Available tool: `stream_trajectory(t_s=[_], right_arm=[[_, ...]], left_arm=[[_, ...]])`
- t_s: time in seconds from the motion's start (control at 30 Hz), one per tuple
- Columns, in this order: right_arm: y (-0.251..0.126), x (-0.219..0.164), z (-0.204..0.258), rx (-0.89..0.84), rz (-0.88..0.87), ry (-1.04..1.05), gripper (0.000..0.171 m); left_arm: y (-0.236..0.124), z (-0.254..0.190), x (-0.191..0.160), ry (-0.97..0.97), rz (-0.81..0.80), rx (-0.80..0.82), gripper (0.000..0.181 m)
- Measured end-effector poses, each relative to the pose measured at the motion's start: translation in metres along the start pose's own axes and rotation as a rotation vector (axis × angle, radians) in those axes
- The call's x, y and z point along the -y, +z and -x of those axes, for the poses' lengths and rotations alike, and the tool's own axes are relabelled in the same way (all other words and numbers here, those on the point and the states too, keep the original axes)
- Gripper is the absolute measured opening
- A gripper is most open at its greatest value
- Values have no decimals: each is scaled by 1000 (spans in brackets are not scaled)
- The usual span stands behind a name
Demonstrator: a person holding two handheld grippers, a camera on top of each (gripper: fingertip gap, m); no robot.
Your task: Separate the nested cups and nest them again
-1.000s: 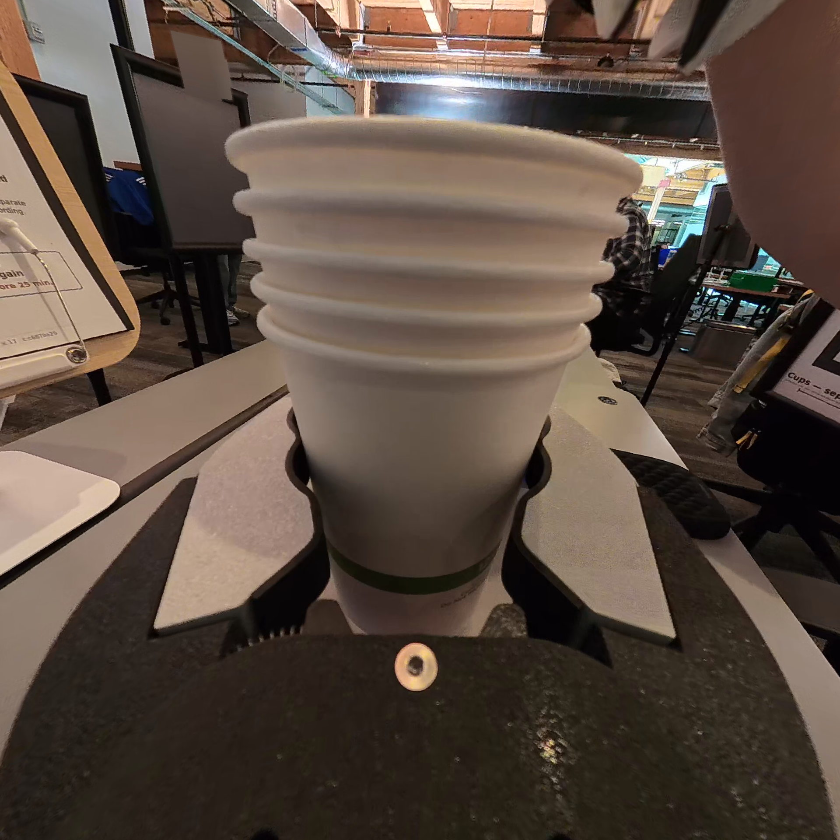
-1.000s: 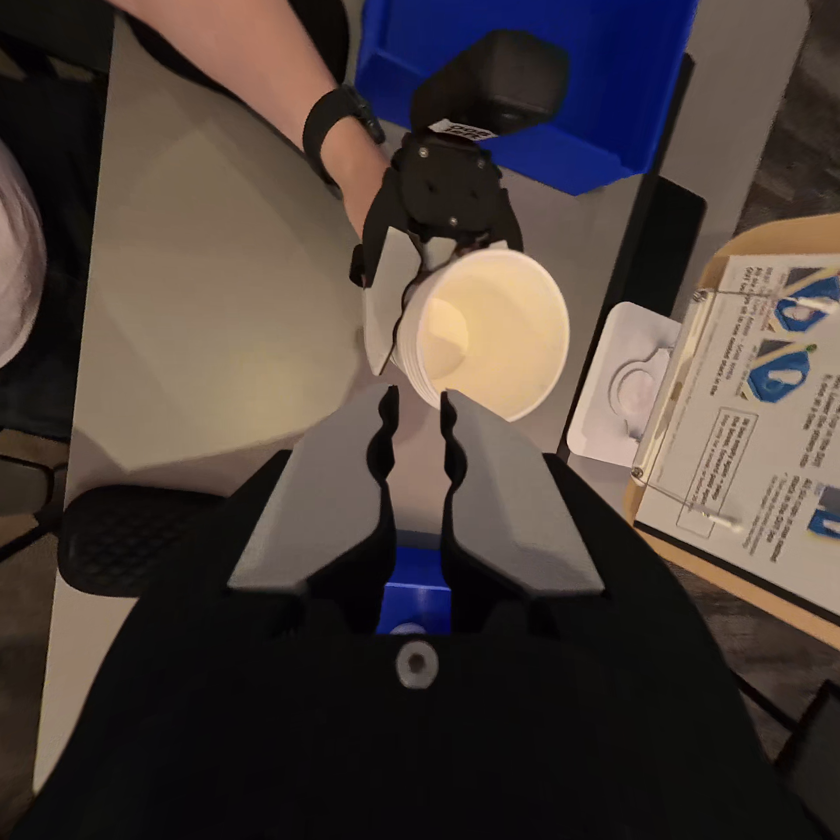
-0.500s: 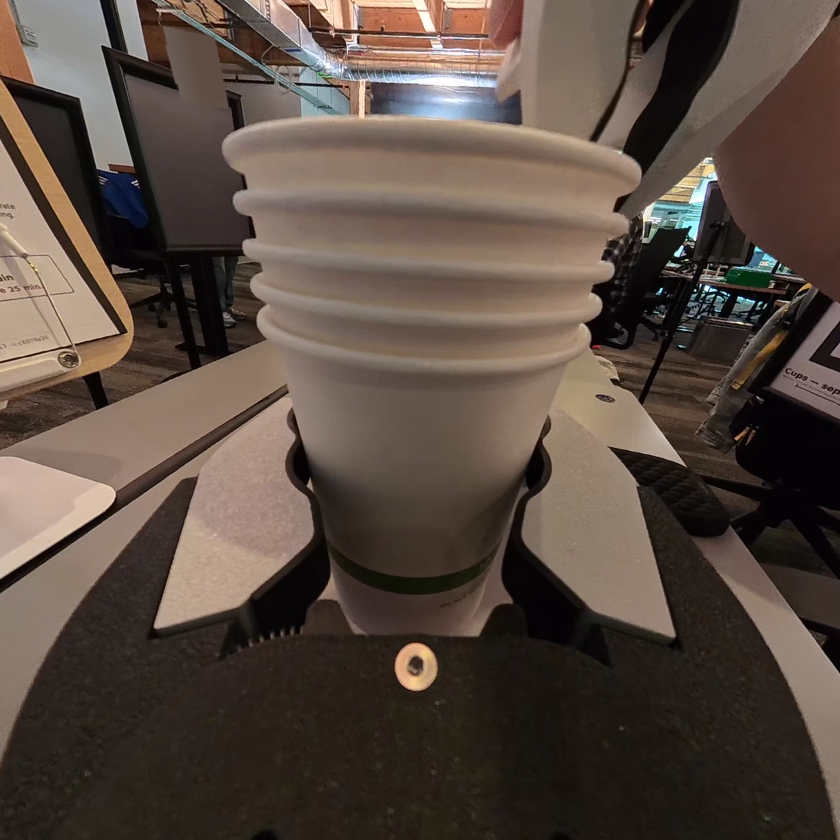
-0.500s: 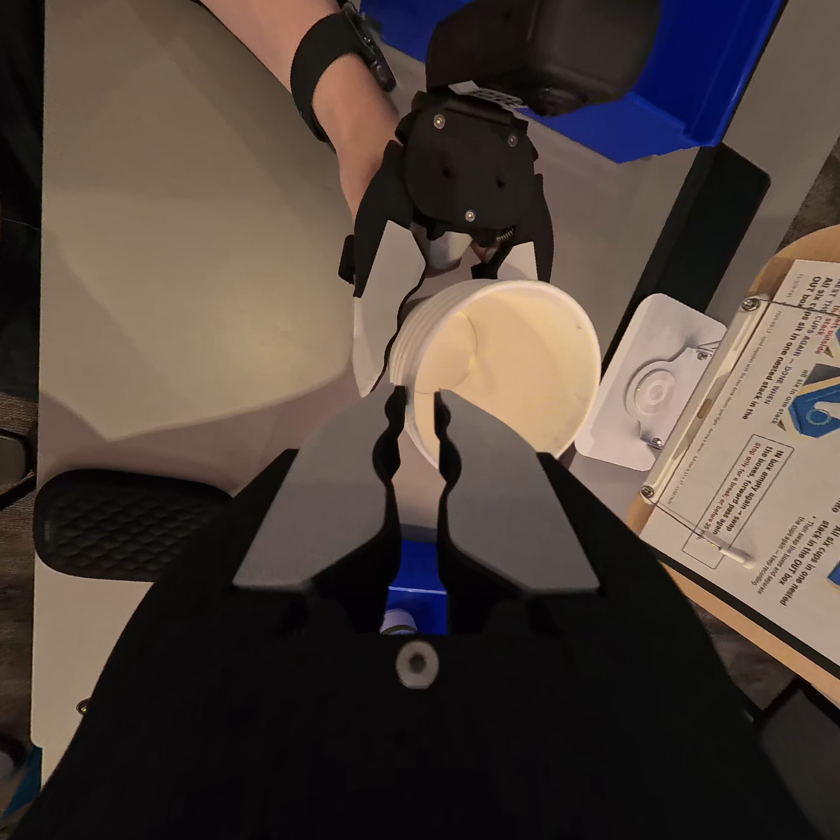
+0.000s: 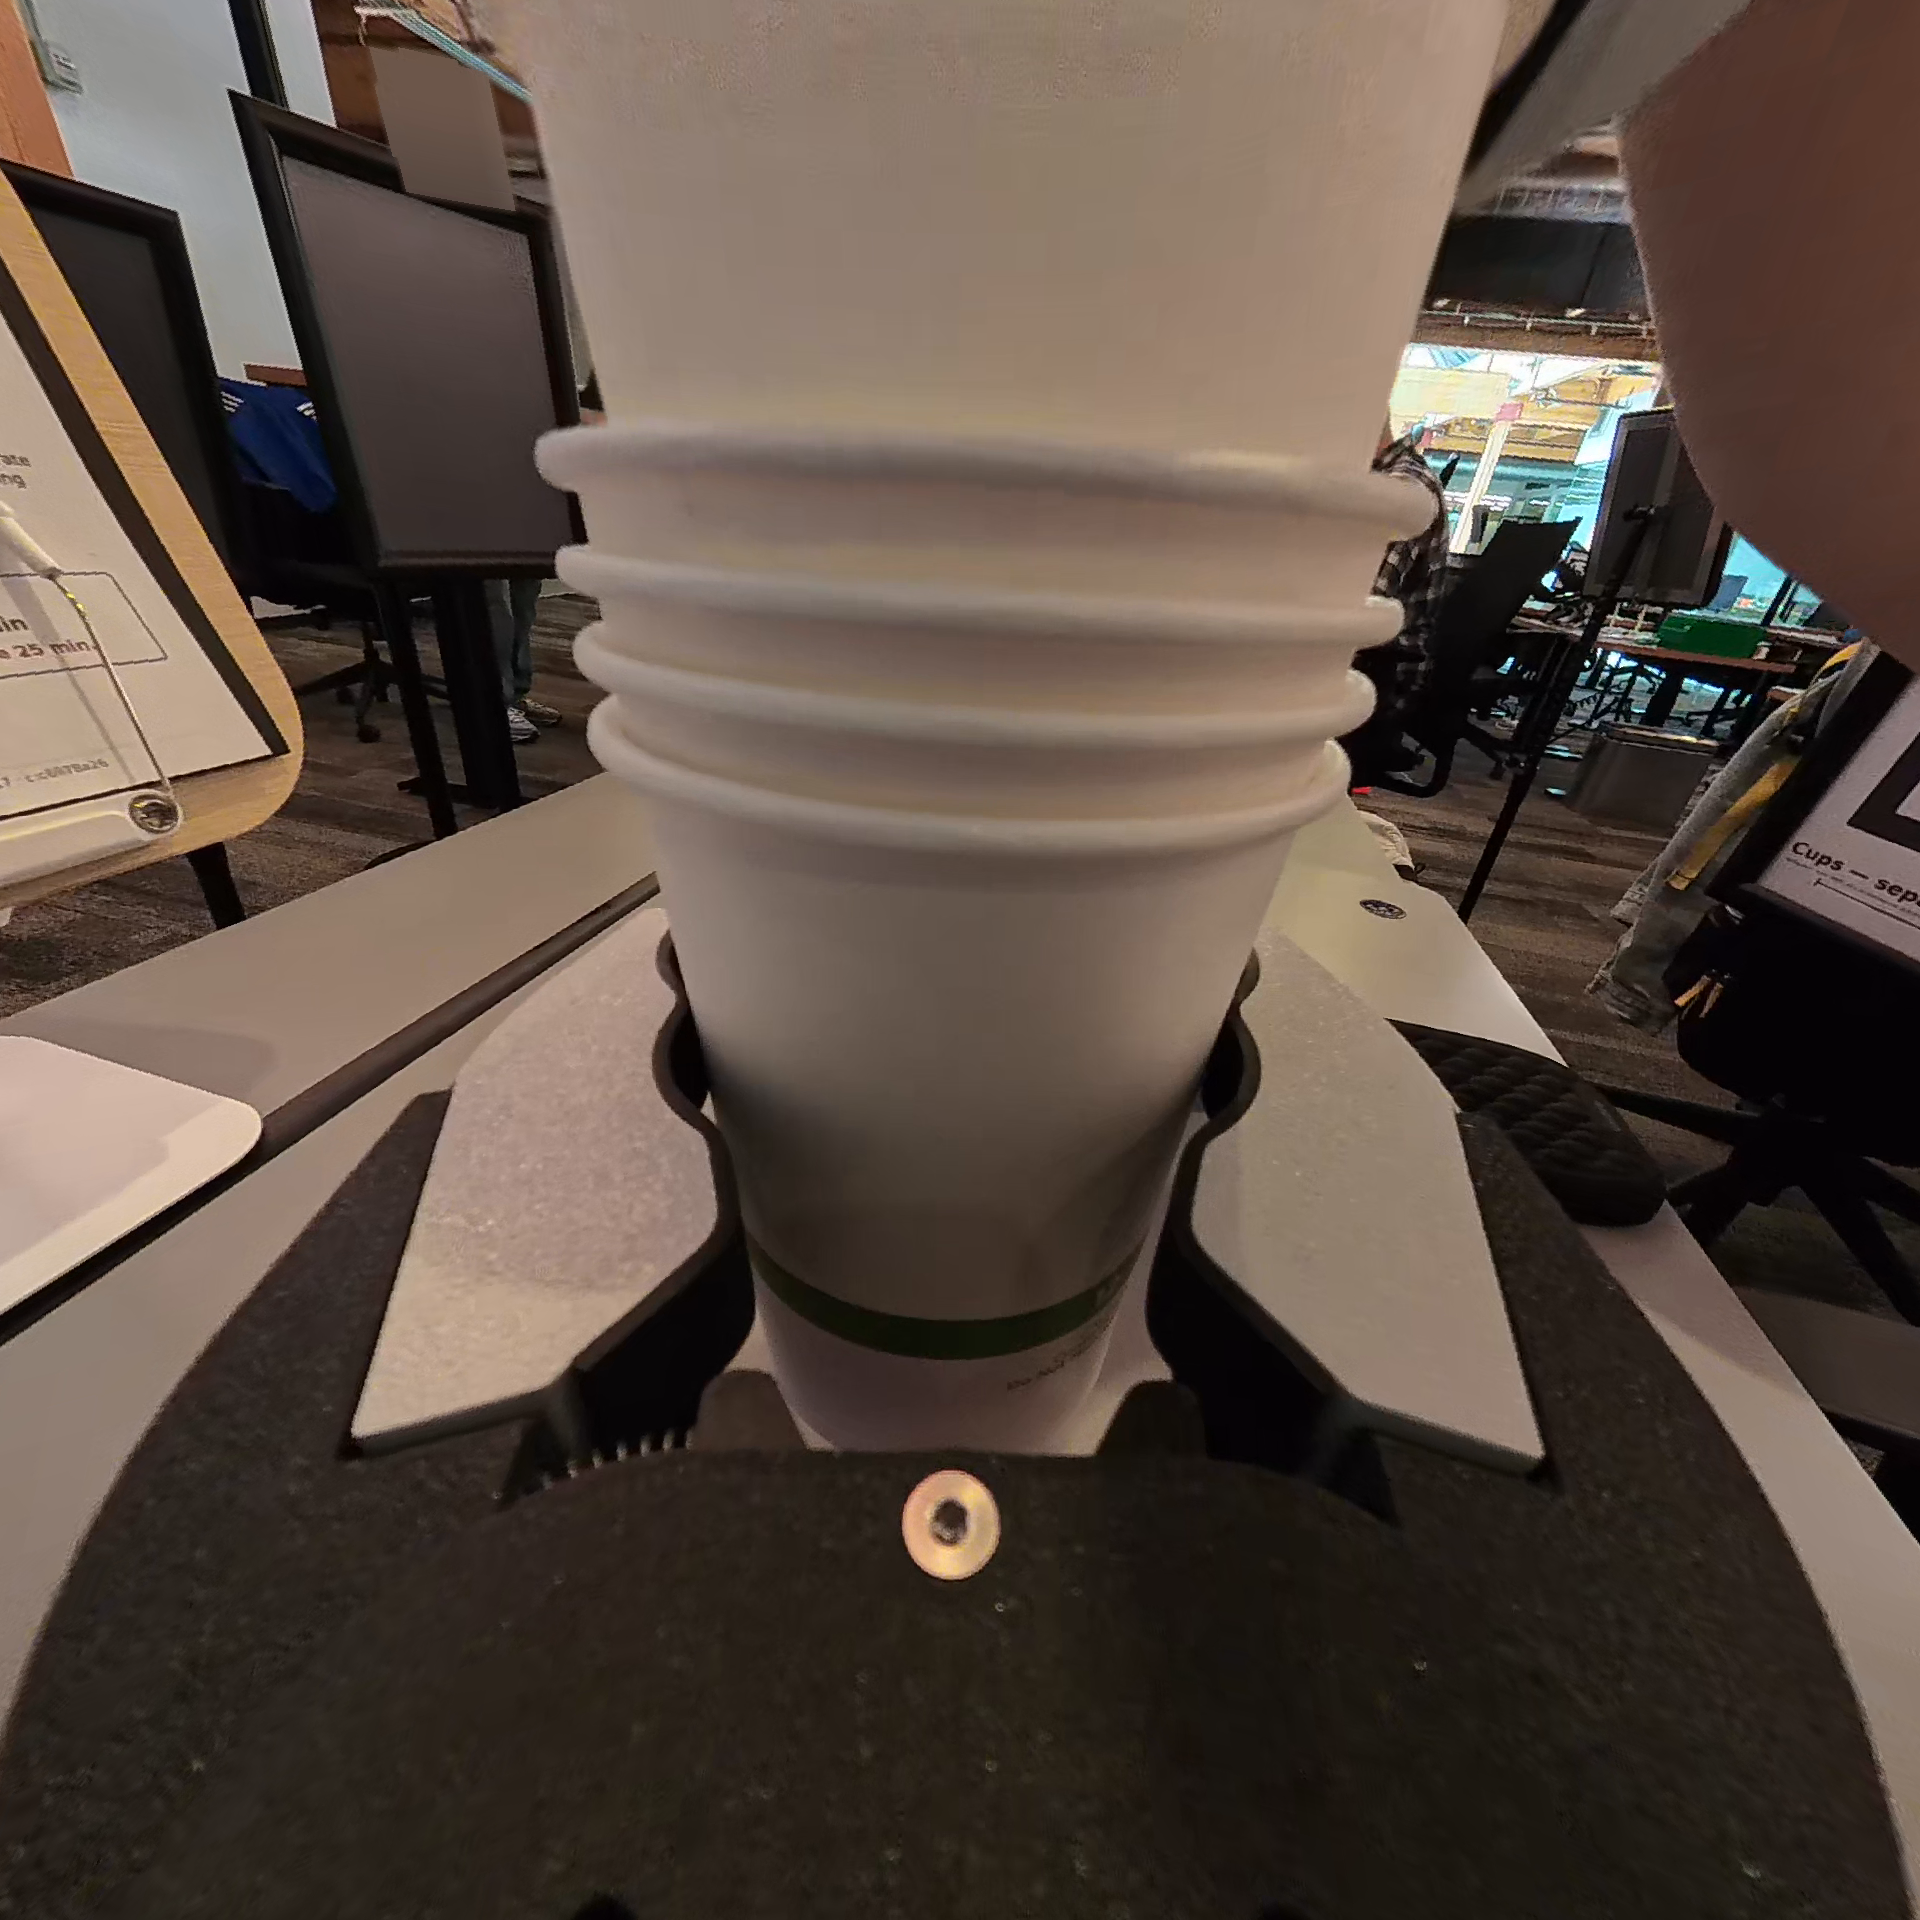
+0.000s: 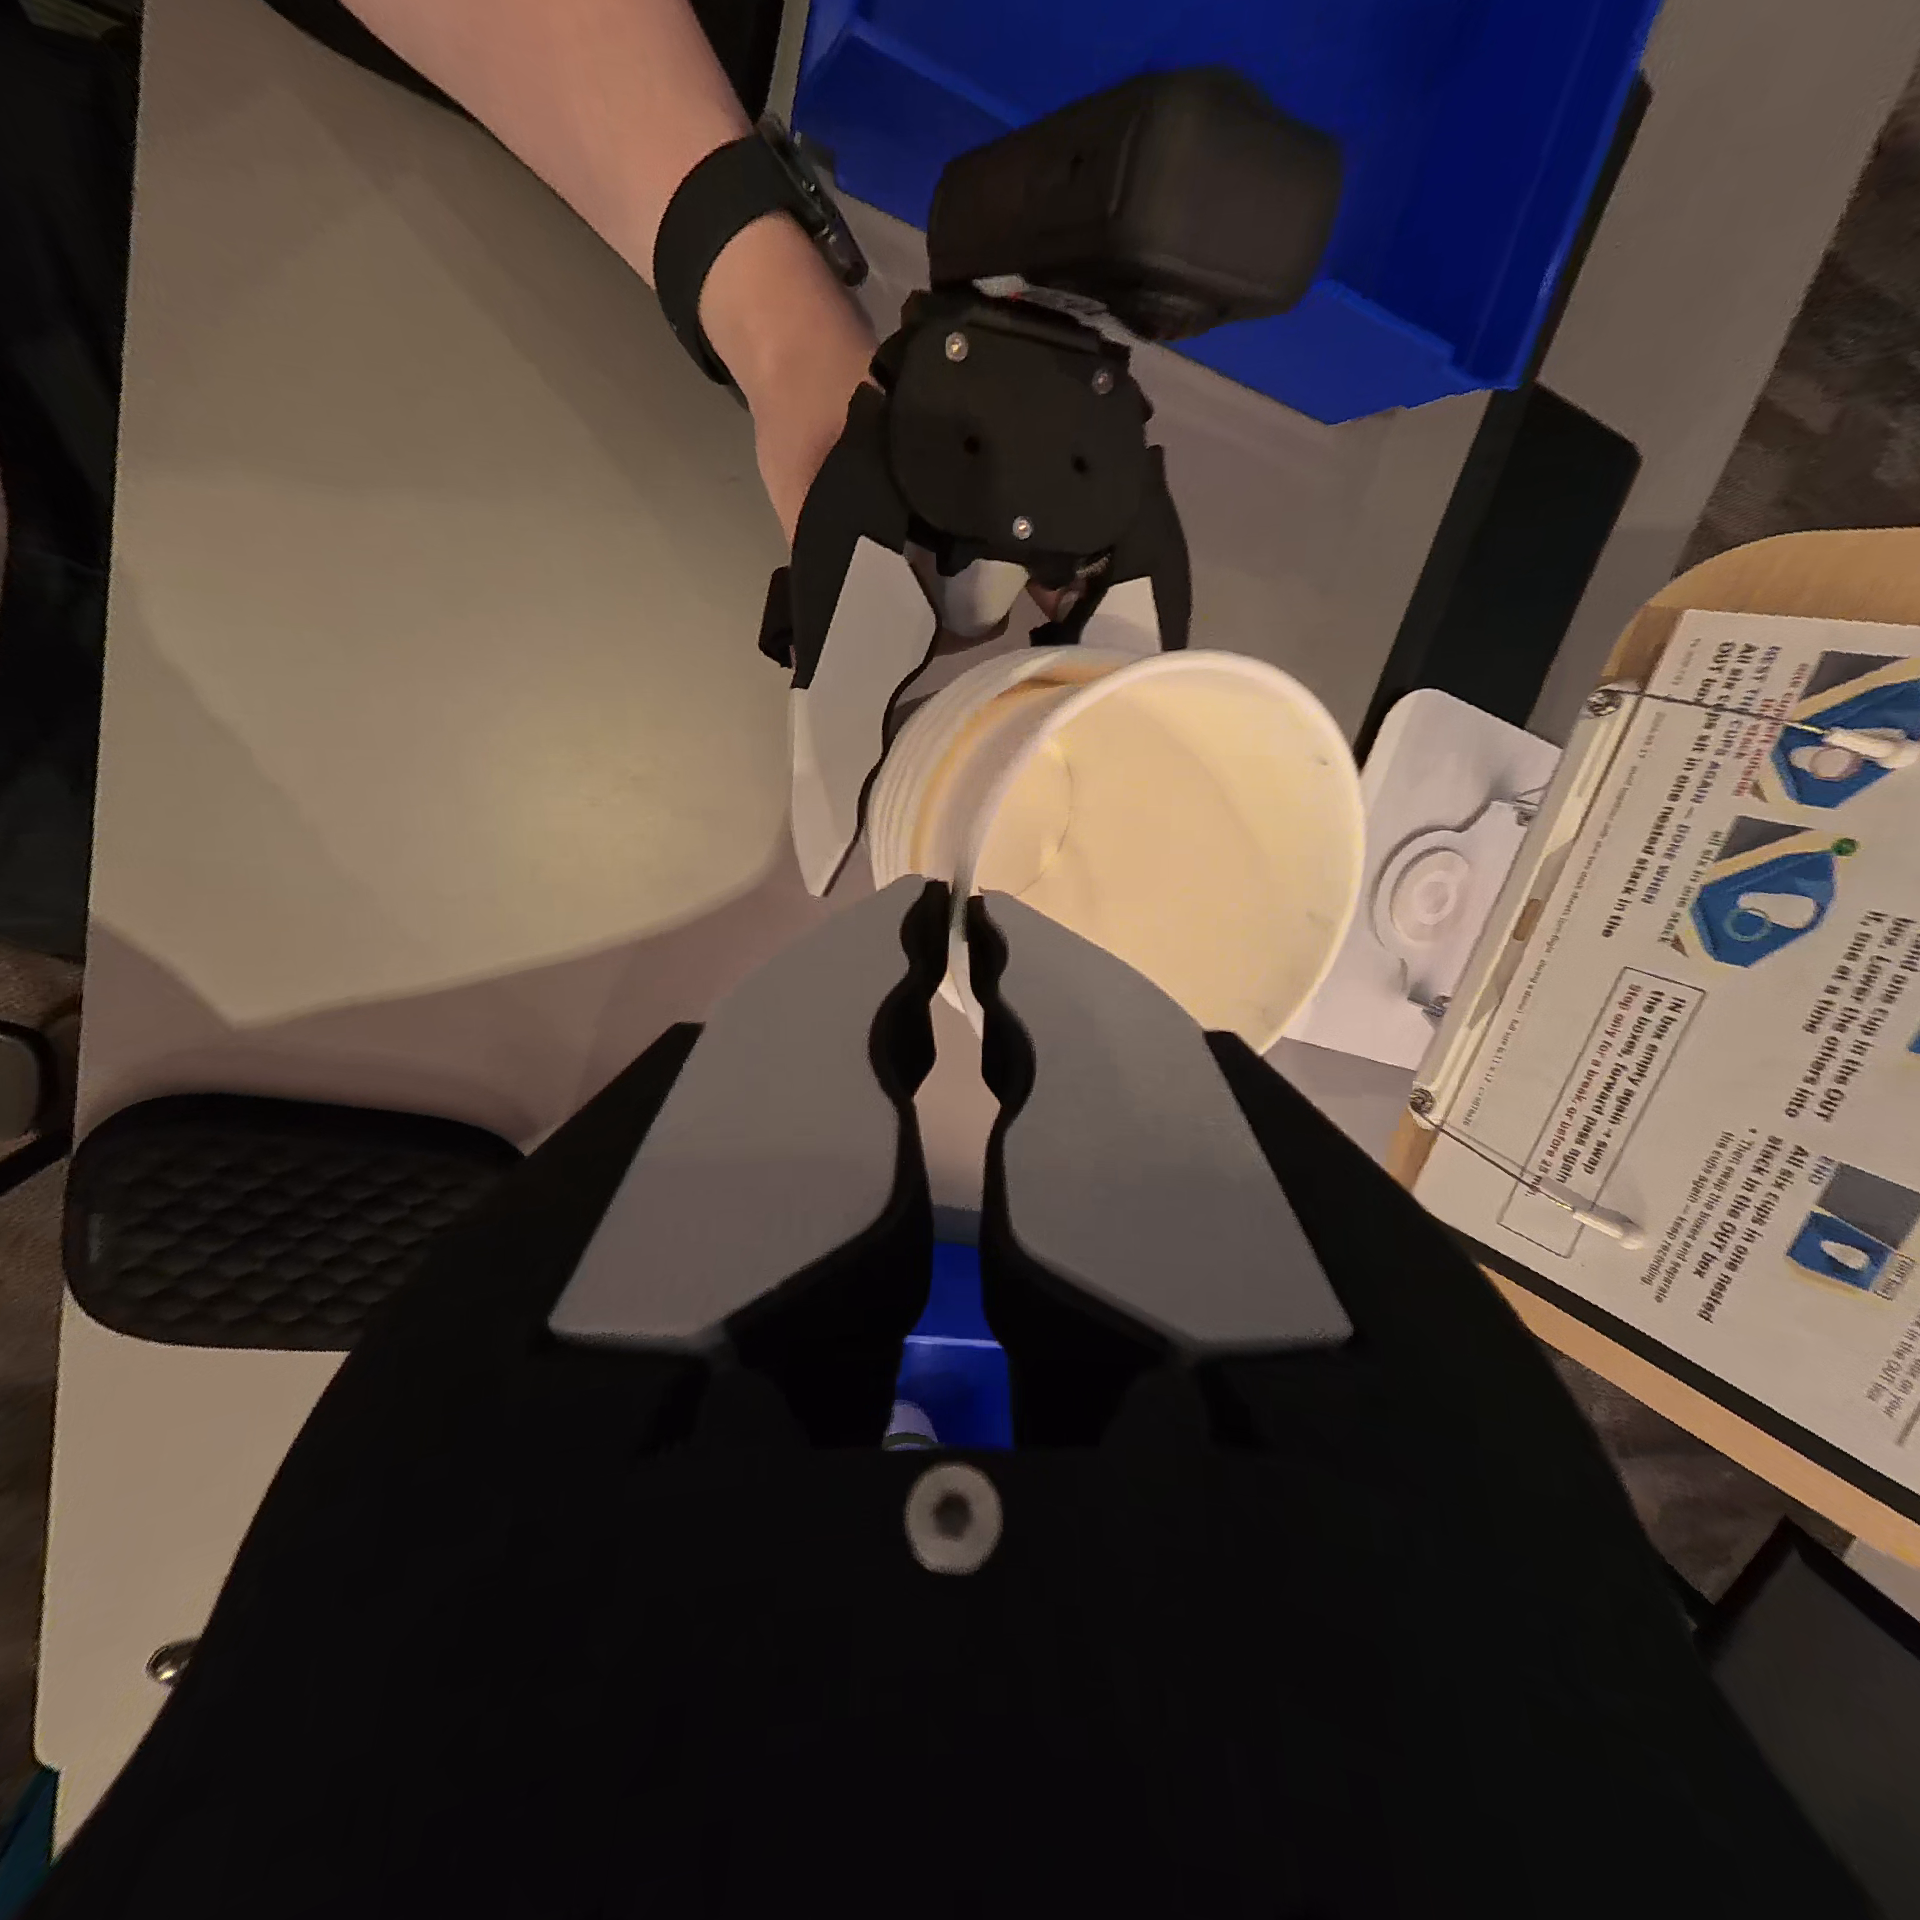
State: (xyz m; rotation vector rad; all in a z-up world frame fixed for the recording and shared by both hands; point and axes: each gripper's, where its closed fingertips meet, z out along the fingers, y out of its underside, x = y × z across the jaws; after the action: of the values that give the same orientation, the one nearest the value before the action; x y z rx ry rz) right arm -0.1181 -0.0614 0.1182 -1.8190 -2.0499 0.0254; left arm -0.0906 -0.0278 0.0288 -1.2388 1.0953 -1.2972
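My left gripper is shut on the bottom cup of a nested stack of white paper cups, held upright above the grey table. Several rims show in the stack. The top cup is raised partly out of it and fills the top of the left wrist view. In the right wrist view my right gripper is shut on the near rim of that top cup, which tilts up out of the stack. The left gripper and the hand holding it show beyond.
A blue bin stands on the table beyond the left gripper. Another blue bin shows under my right gripper. An instruction board on a wooden stand and a white base plate are at the right. A black chair armrest is at the left.
My right gripper came down onto the stack, shut on the top cup's rim and drew that cup partly up out of the stack. The left gripper kept its hold.
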Motion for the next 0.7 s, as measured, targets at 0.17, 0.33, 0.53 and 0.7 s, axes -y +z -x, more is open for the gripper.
stream_trajectory(t_s=[0.17, 0.33, 0.53, 0.7], right_arm=[[-33, 1, -13, -79, -43, 25, 3], [-72, -8, -25, -160, -74, 78, 3], [-114, -31, -32, -240, -71, 162, 3], [-141, -61, -38, -296, -46, 250, 3]], left_arm=[[0, 1, -2, -5, 4, 0, 96], [0, 2, -3, -9, 9, 1, 96], [0, 0, 0, -29, -10, -12, 96], [0, 0, 0, -23, -9, -9, 96]])
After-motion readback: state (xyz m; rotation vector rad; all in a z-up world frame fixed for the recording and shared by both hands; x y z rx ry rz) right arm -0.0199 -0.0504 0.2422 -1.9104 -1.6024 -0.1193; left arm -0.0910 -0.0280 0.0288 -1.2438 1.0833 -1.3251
